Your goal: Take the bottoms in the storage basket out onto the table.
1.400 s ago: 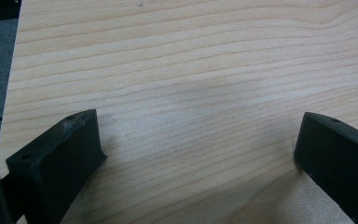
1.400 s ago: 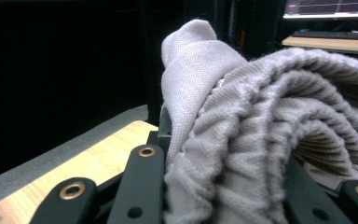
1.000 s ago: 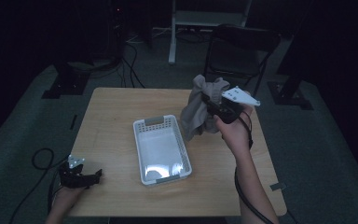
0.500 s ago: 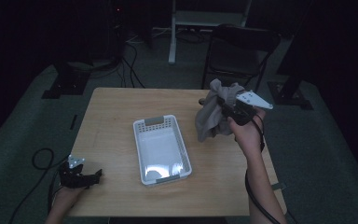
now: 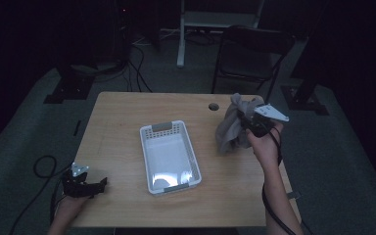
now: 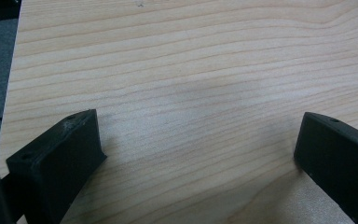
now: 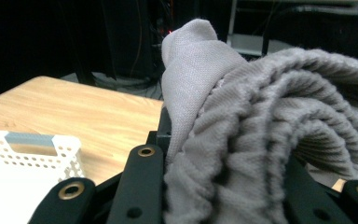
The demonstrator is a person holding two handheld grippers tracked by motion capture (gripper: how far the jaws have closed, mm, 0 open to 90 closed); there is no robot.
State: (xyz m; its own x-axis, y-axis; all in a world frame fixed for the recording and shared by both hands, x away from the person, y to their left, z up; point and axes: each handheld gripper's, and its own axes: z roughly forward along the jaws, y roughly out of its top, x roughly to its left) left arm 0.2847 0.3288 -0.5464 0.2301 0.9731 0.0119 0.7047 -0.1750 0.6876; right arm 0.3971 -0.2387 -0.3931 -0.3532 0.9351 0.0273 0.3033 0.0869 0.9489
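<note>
One claw, the right claw (image 5: 245, 123), clamped on the grey cloth (image 5: 227, 129), has moved lower and rightward from the basket (image 5: 169, 155).

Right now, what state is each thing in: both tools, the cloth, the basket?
Right tool: shut on the grey cloth, held up over the table's right side.
Grey cloth: bunched, hanging from the right tool, right of the basket.
White basket: upright at the middle of the table, nothing inside.
Left tool: open, holding nothing, low at the table's near left corner.
</note>
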